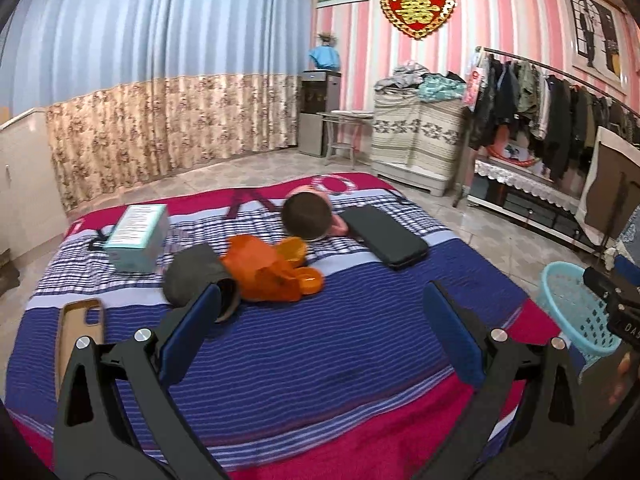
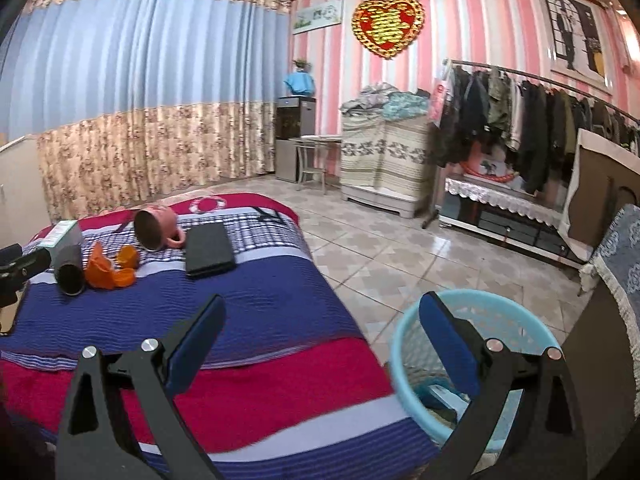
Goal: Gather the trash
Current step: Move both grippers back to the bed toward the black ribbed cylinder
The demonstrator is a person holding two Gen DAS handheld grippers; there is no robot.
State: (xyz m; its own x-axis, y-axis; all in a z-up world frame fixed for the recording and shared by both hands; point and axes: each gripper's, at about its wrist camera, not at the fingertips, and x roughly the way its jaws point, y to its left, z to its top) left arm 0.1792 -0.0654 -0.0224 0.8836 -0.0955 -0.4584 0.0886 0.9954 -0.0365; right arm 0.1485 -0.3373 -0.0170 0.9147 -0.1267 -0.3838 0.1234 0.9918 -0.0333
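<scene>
On the striped blanket (image 1: 320, 344) lie a crumpled orange wrapper (image 1: 260, 272) with two orange lids (image 1: 310, 280), a grey cup on its side (image 1: 192, 276) and a teal-and-white box (image 1: 136, 236). My left gripper (image 1: 322, 292) hovers open just in front of the wrapper, holding nothing. A light blue basket (image 2: 404, 344) stands on the floor beside the bed, with some teal scraps (image 2: 440, 392) inside. Open and empty, my right gripper (image 2: 322, 301) hangs over the bed's corner, its right finger above the basket. The wrapper (image 2: 100, 268) appears far left in the right wrist view.
A pink mug (image 1: 308, 216) lies on its side beside a black case (image 1: 384, 236), and a phone case (image 1: 80, 328) sits near the left edge of the bed. Tiled floor (image 2: 380, 248) runs to a clothes rack (image 2: 540, 120) and a covered cabinet (image 2: 384, 156).
</scene>
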